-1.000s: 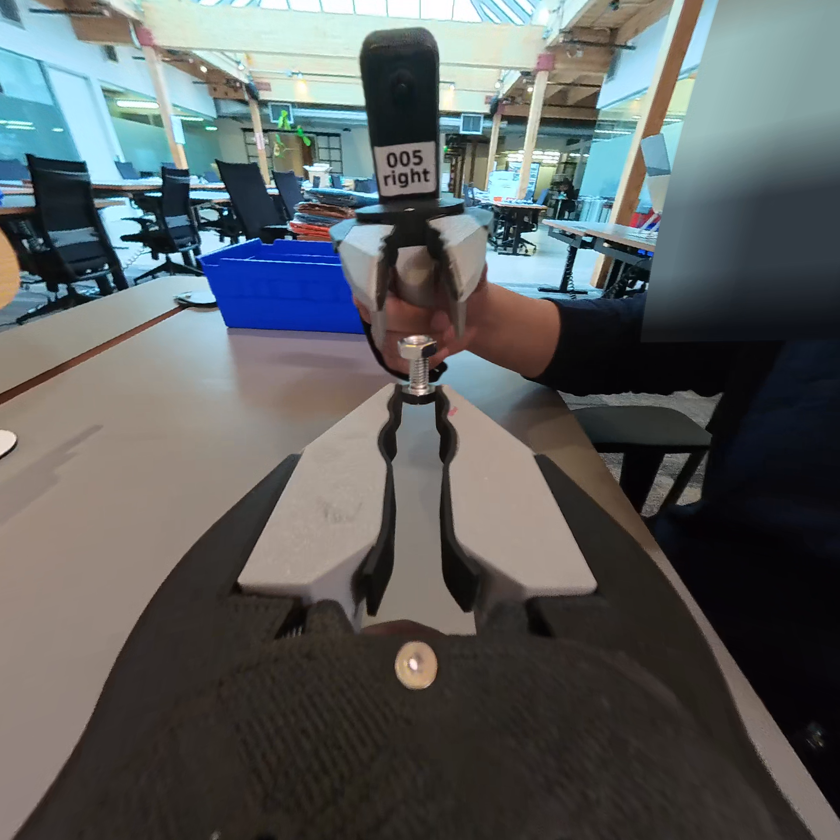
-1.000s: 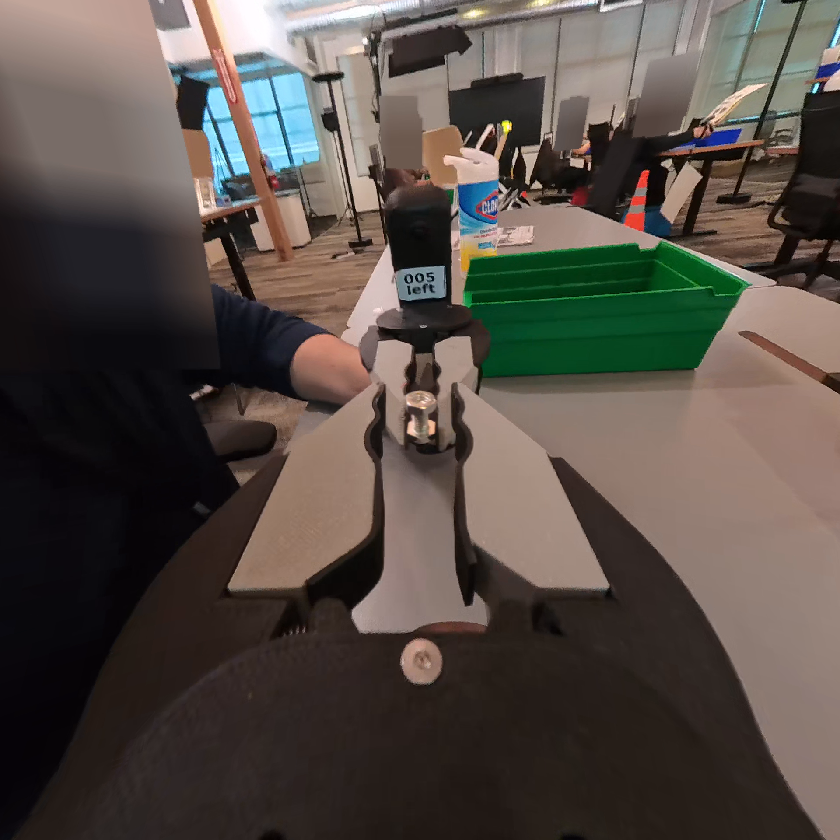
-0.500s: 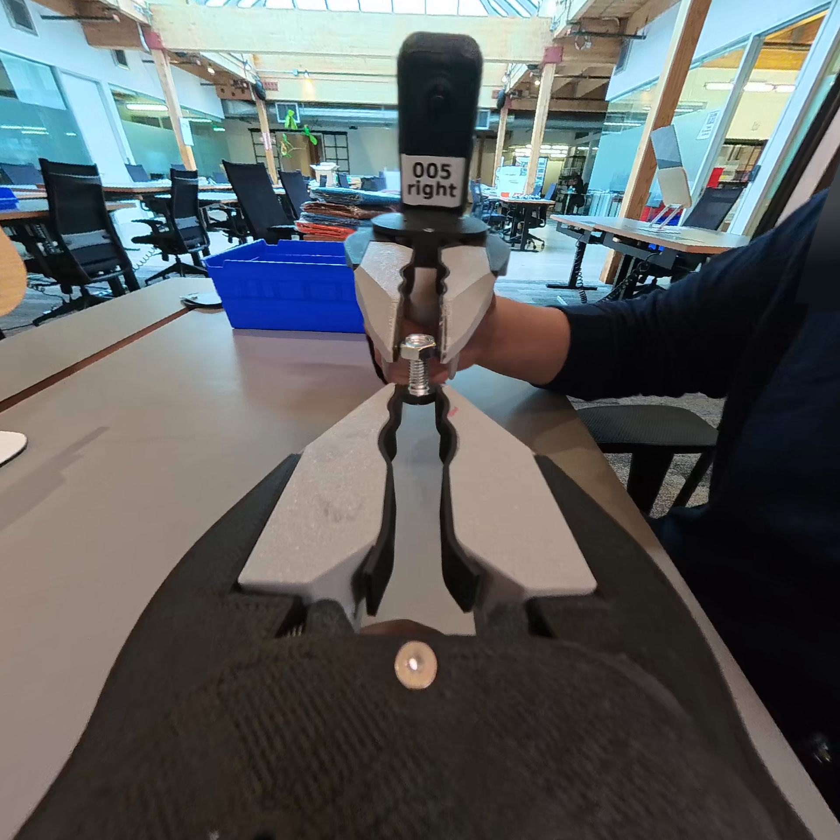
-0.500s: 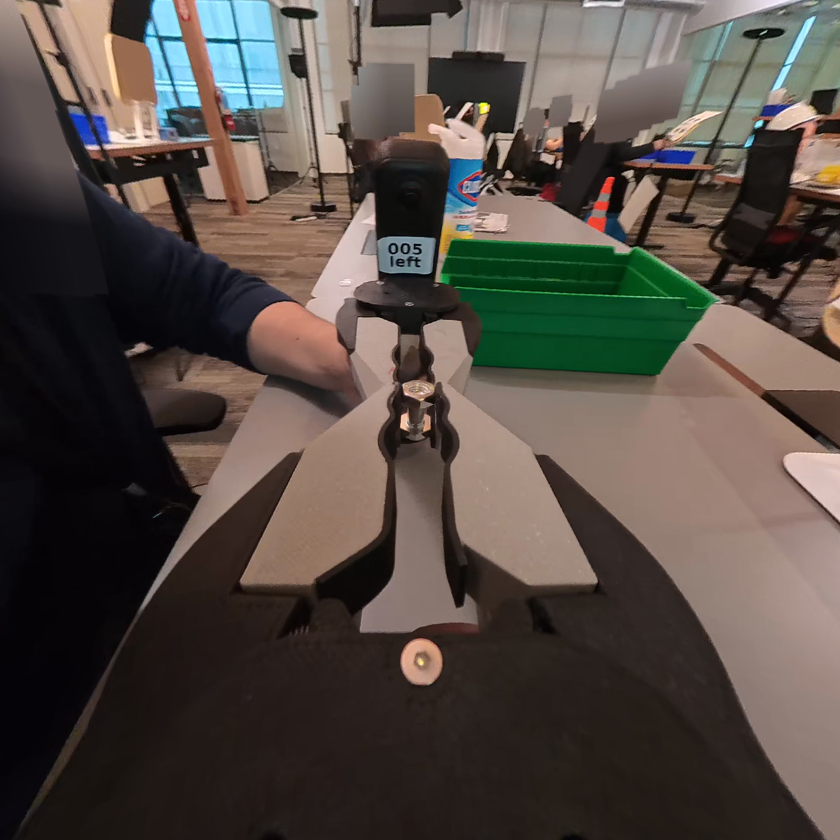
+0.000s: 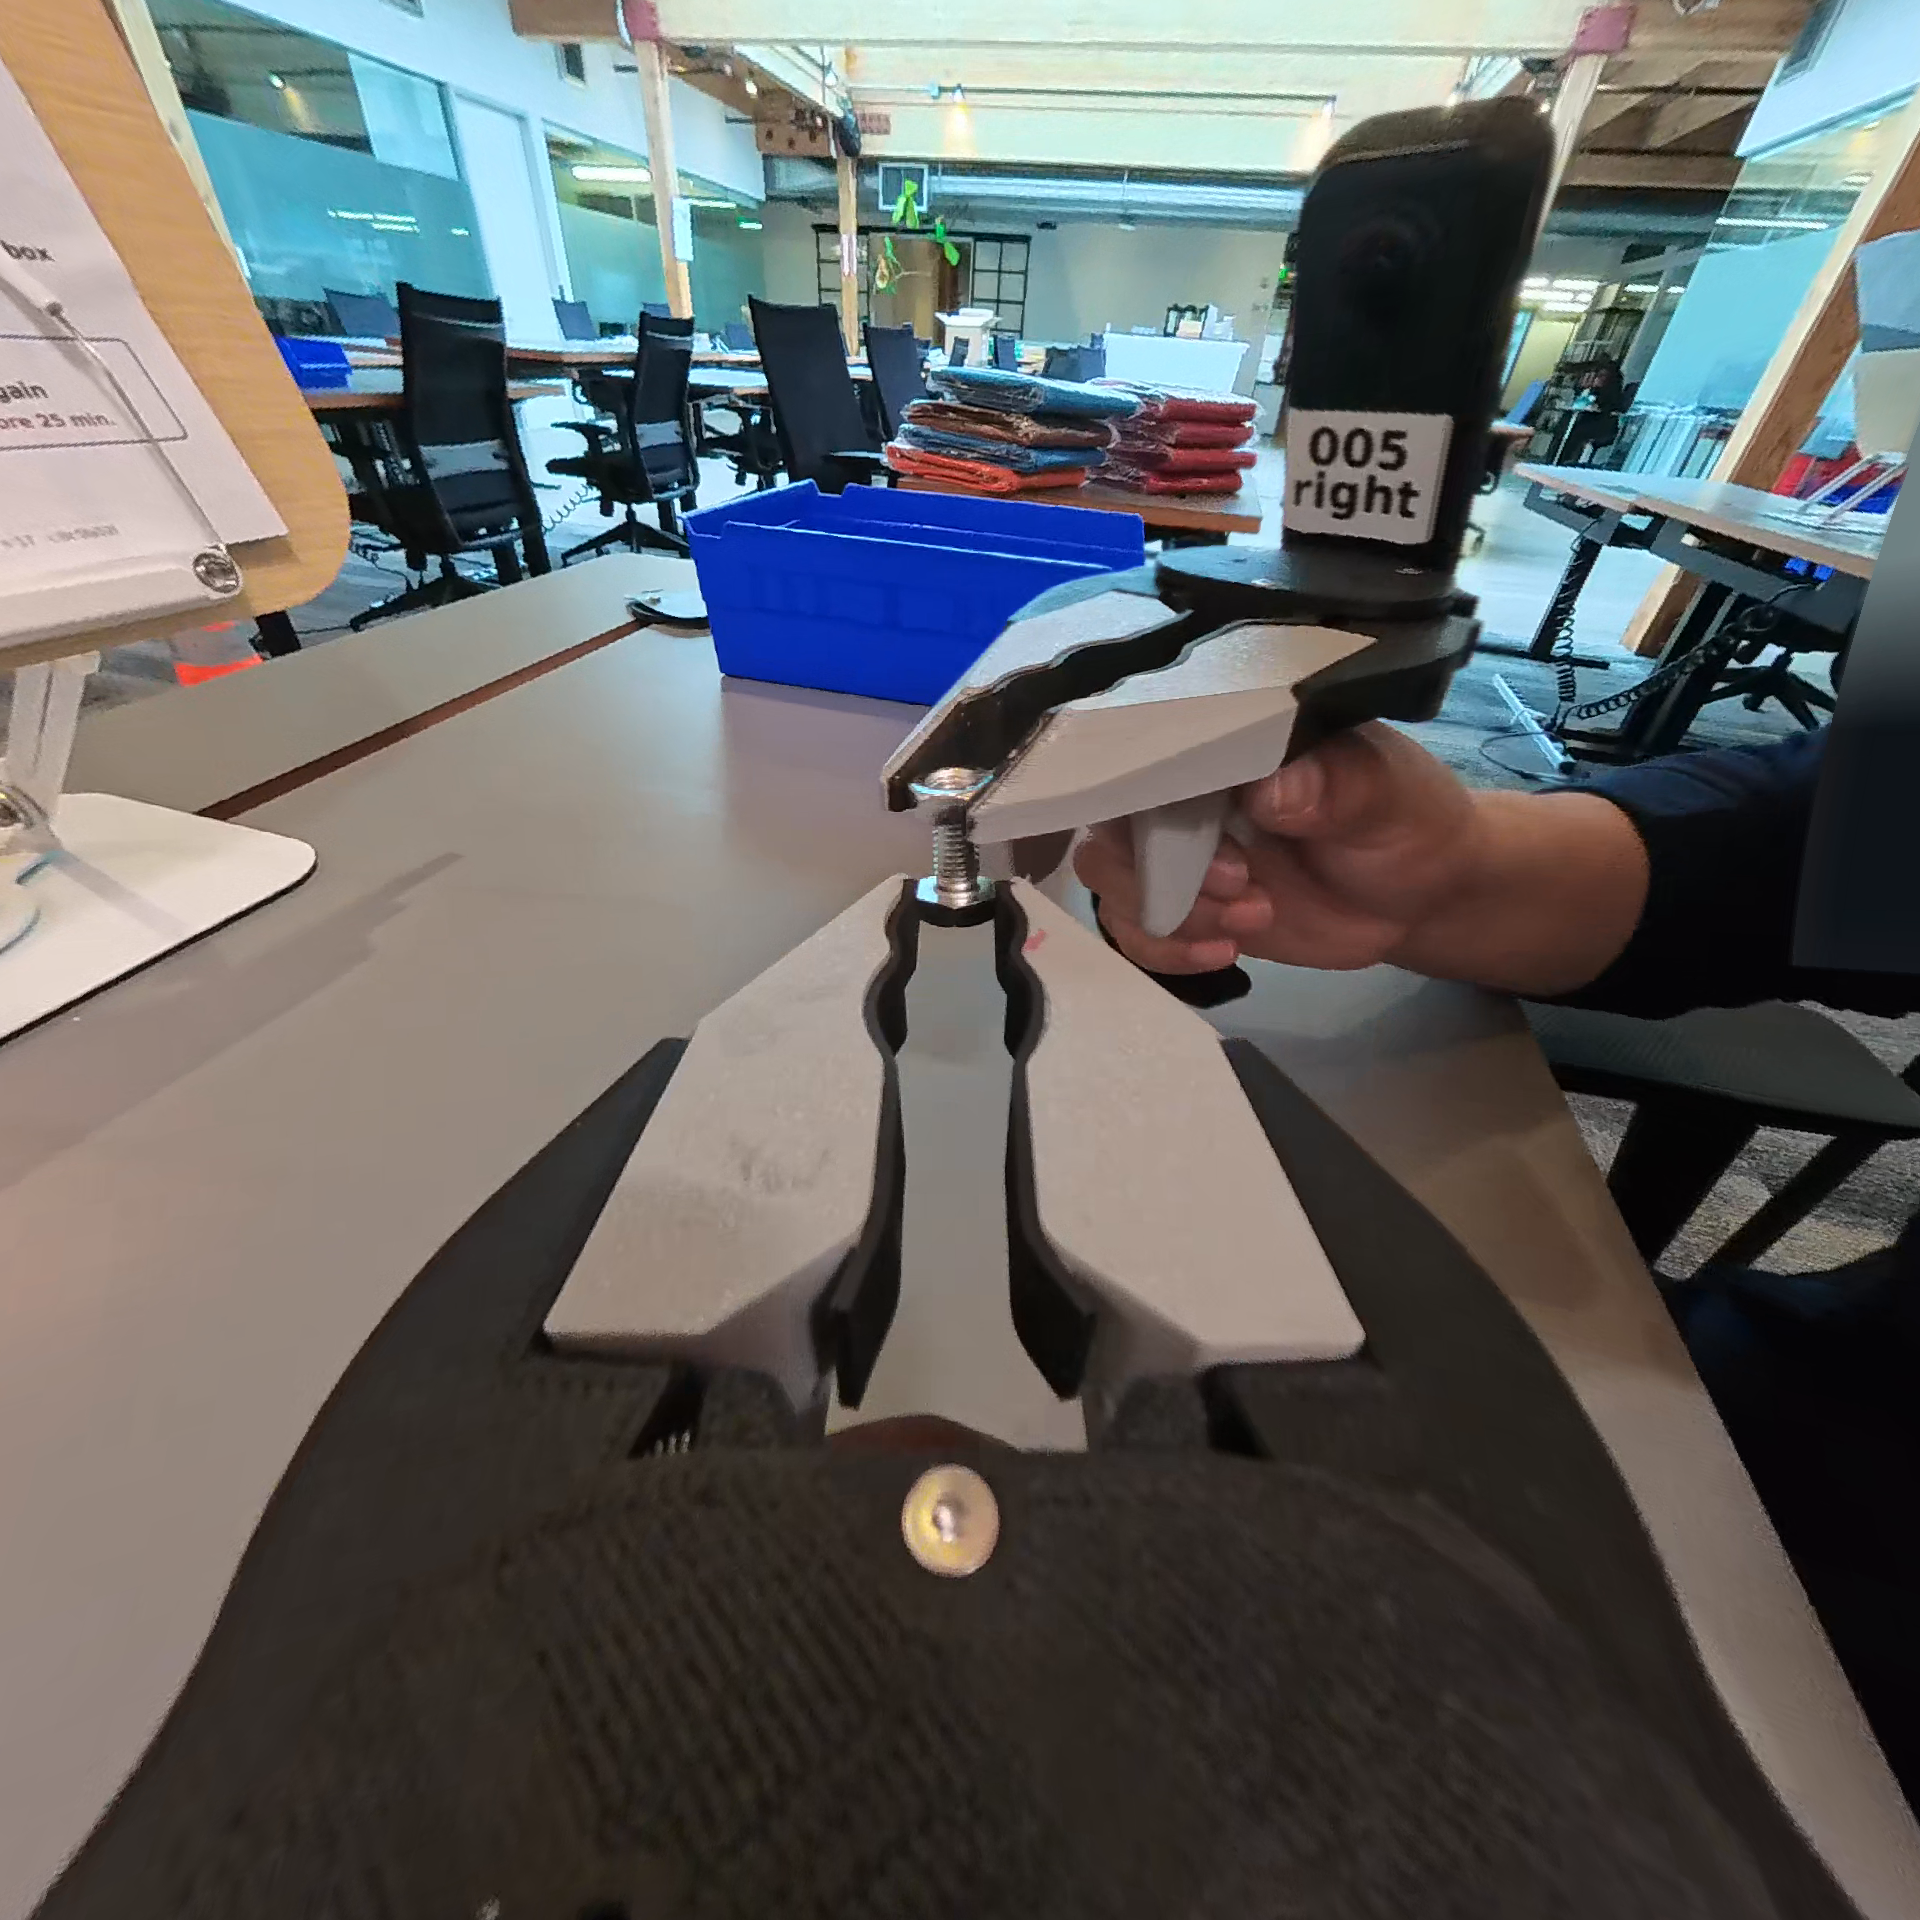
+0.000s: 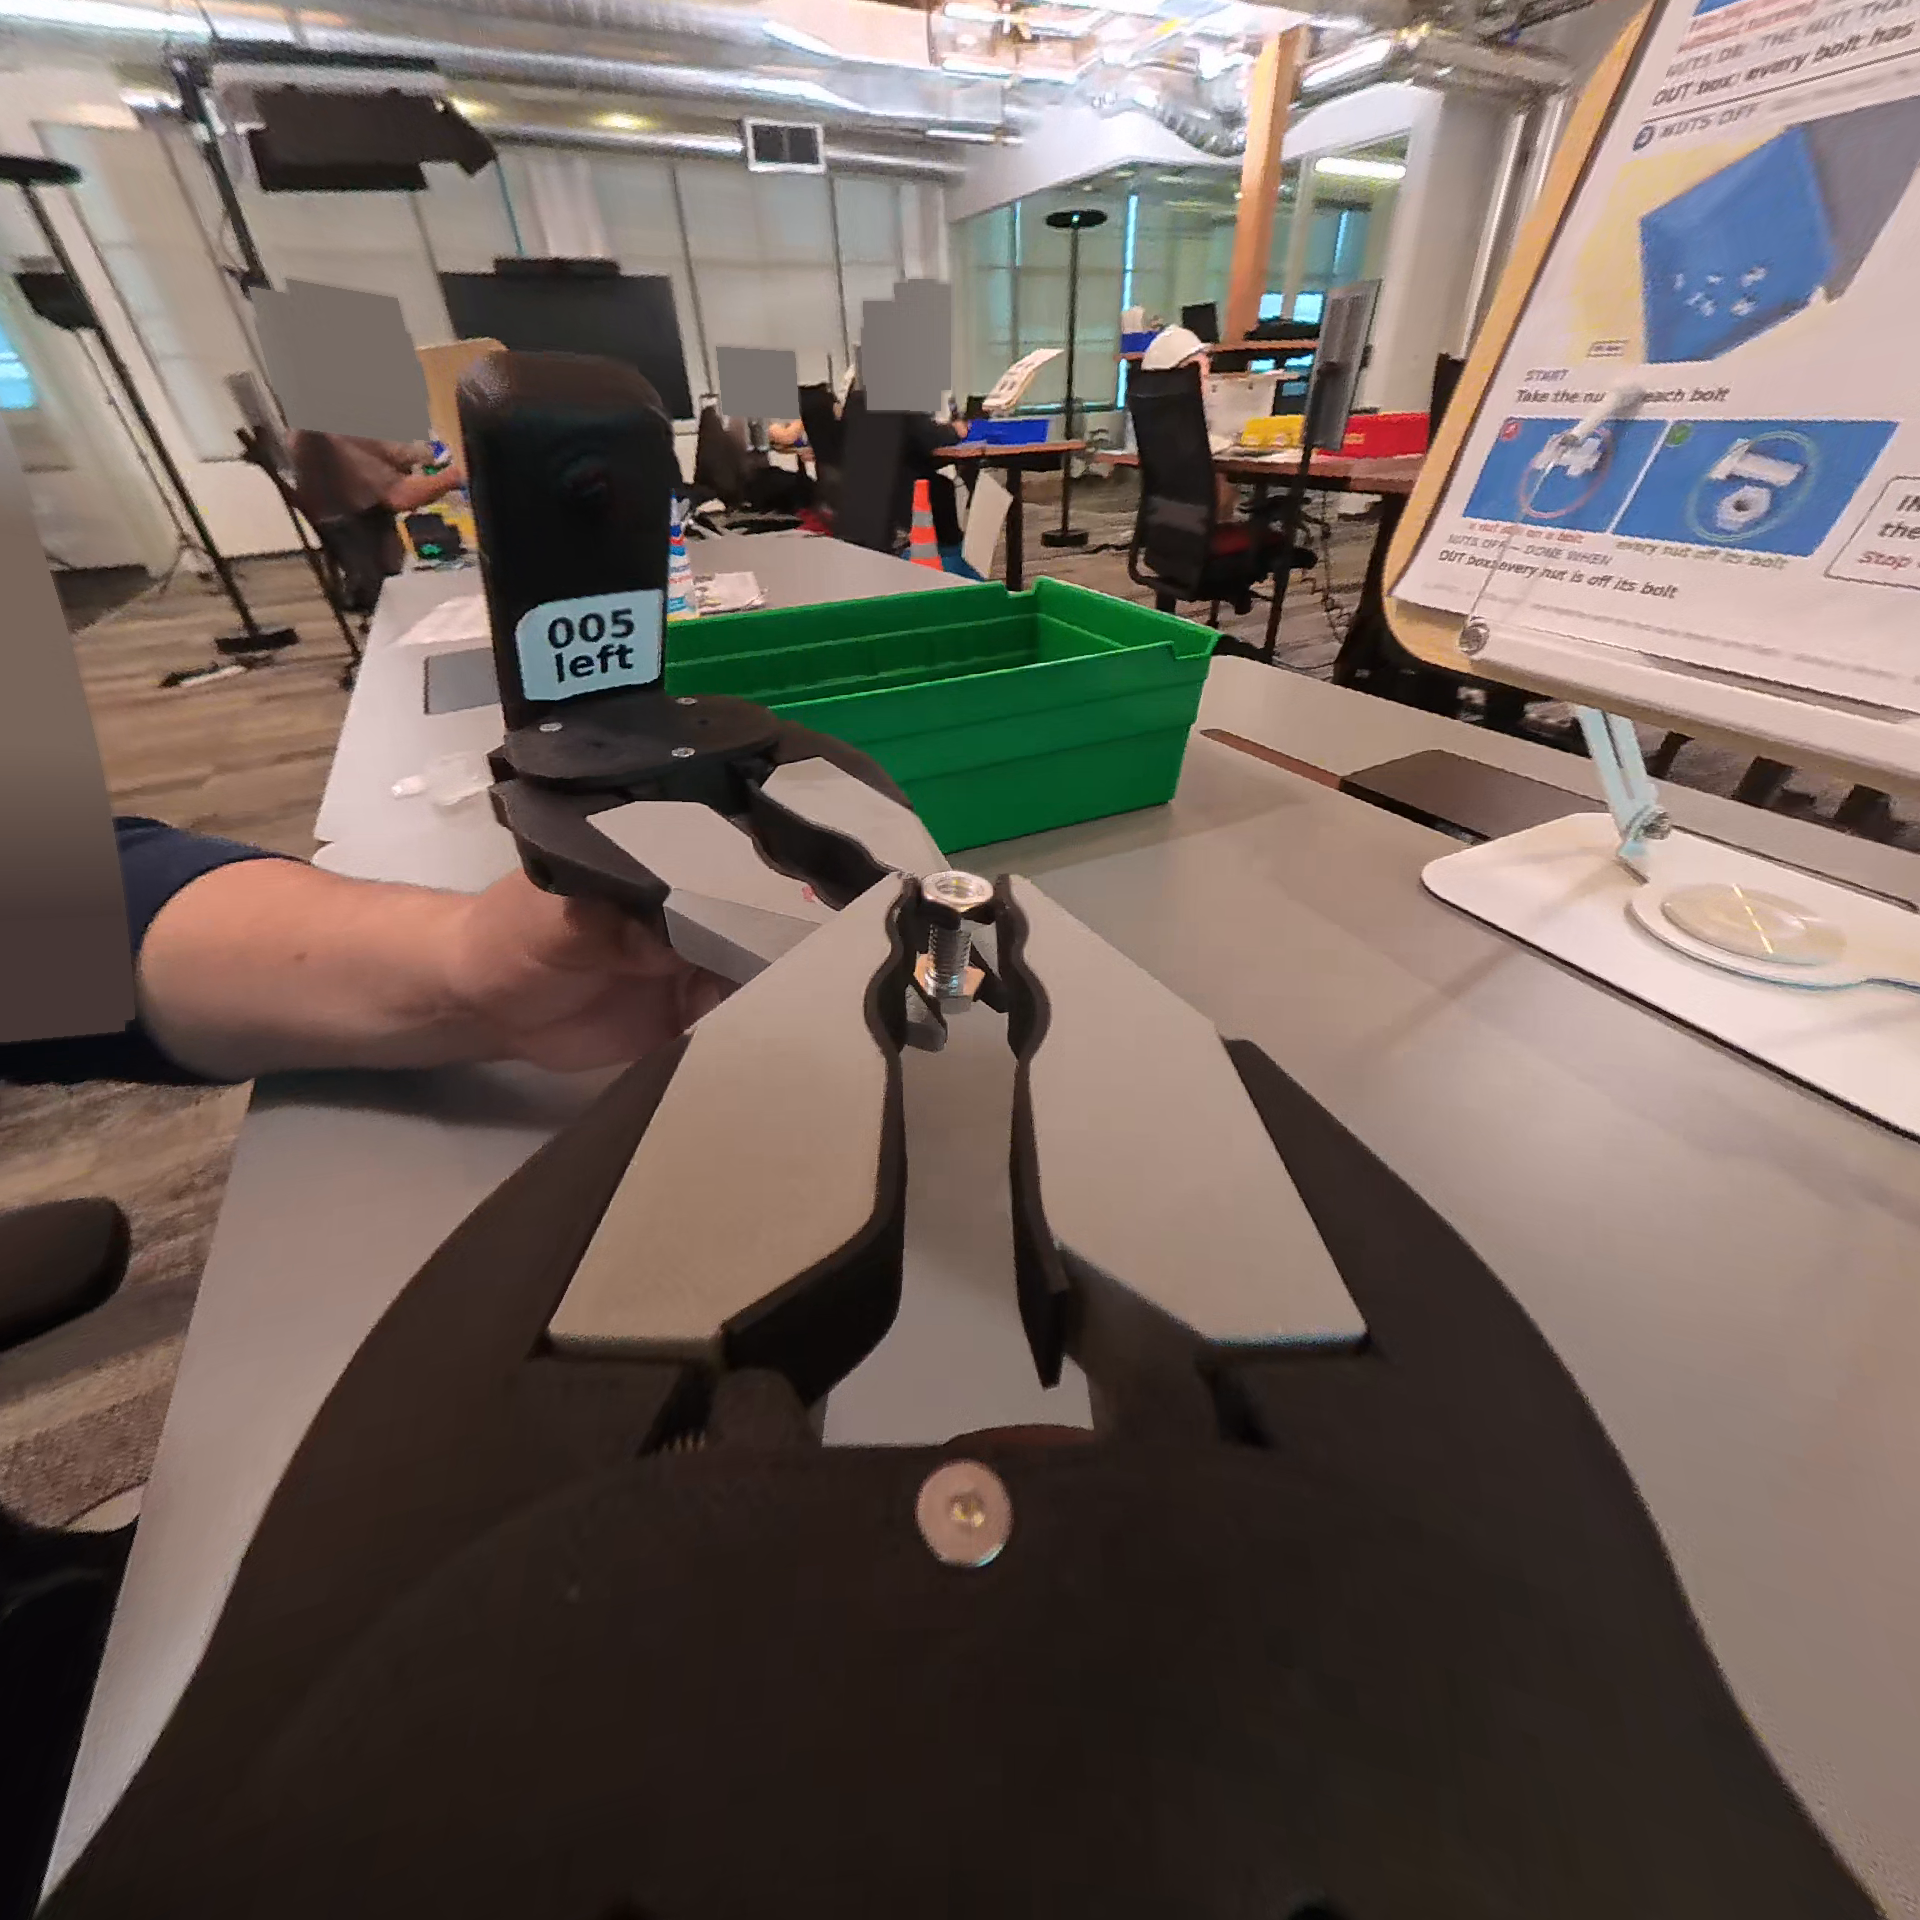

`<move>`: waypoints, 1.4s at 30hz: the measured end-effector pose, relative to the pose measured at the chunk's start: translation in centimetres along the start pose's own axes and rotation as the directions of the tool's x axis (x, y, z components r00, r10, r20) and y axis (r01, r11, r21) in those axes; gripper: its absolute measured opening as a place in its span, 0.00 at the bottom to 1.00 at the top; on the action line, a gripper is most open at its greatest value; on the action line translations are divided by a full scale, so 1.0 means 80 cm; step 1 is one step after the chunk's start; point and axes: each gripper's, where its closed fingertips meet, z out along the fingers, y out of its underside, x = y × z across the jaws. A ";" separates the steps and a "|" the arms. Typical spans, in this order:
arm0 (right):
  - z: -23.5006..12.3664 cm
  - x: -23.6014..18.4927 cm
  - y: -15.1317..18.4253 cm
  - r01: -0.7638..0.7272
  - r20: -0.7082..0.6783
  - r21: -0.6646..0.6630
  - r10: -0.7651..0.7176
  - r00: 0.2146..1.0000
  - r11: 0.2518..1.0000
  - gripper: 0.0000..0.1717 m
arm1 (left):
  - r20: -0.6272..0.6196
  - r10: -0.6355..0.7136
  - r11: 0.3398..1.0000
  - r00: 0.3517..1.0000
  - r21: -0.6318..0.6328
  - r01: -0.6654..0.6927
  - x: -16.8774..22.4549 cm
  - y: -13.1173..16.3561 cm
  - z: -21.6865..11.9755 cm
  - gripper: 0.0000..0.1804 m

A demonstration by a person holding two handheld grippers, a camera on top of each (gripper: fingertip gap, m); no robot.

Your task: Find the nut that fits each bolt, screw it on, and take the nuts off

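A silver bolt stands upright between the two grippers above the grey table (image 5: 520, 883). My left gripper (image 5: 956, 920) is shut on the bolt's head (image 5: 956, 896), and the threaded shaft (image 5: 951, 847) rises from it. My right gripper (image 5: 940, 790) comes in from the right and is shut on the silver hex nut (image 5: 948, 781) at the top of the thread. In the right wrist view my right gripper (image 6: 951, 899) clamps the nut (image 6: 948, 890), with the shaft (image 6: 945, 945) and the bolt's head (image 6: 948, 985) below it. The left gripper's body (image 6: 727, 831) shows to the left there.
A blue bin (image 5: 914, 592) stands on the table behind the bolt. A green bin (image 6: 966, 707) stands at the far side in the right wrist view. An instruction board on a white stand (image 6: 1714, 935) is close by and also shows in the left wrist view (image 5: 104, 416). A person's hand (image 5: 1351, 883) holds the right gripper. Left and right tips are no more than a few centimetres apart.
My right gripper shut on the nut, then swung round the bolt from head-on to the side. My left gripper kept its hold on the bolt's head.
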 end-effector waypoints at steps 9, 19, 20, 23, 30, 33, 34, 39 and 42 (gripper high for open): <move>-0.014 -0.005 -0.015 0.028 0.108 0.021 -0.030 0.994 0.999 0.12 | -0.045 -0.004 1.000 0.999 0.005 0.004 0.005 0.001 0.001 0.07; -0.024 -0.011 -0.018 0.073 0.309 -0.008 -0.067 0.949 0.997 0.15 | -0.073 -0.006 1.000 0.997 -0.012 0.005 0.012 0.004 0.003 0.07; -0.024 -0.014 -0.015 0.116 0.305 -0.017 -0.105 0.946 0.993 0.15 | -0.073 -0.013 1.000 0.997 -0.016 0.012 0.011 0.006 0.004 0.07; -0.021 -0.013 -0.007 0.270 0.271 -0.053 -0.247 0.930 0.961 0.12 | -0.076 -0.033 0.999 0.997 -0.028 0.031 0.009 0.010 0.005 0.07; -0.016 -0.013 0.007 0.392 0.300 -0.129 -0.341 0.891 0.911 0.12 | -0.085 -0.025 0.999 0.996 -0.036 0.022 0.013 0.011 0.006 0.07; -0.014 -0.007 0.011 0.410 0.264 -0.151 -0.363 0.894 0.900 0.07 | -0.070 -0.034 0.999 0.997 -0.040 0.032 0.009 0.012 0.006 0.07; -0.014 -0.007 0.012 0.410 0.256 -0.154 -0.365 0.895 0.899 0.07 | -0.069 -0.040 0.998 0.997 -0.042 0.037 0.008 0.013 0.006 0.07; -0.015 -0.006 0.011 0.365 0.244 -0.138 -0.326 0.914 0.921 0.07 | -0.071 -0.043 0.998 0.997 -0.041 0.041 0.008 0.013 0.006 0.07; -0.017 -0.009 0.008 0.206 0.289 -0.101 -0.170 0.942 0.973 0.07 | -0.079 -0.030 0.999 0.996 -0.033 0.028 0.011 0.011 0.006 0.07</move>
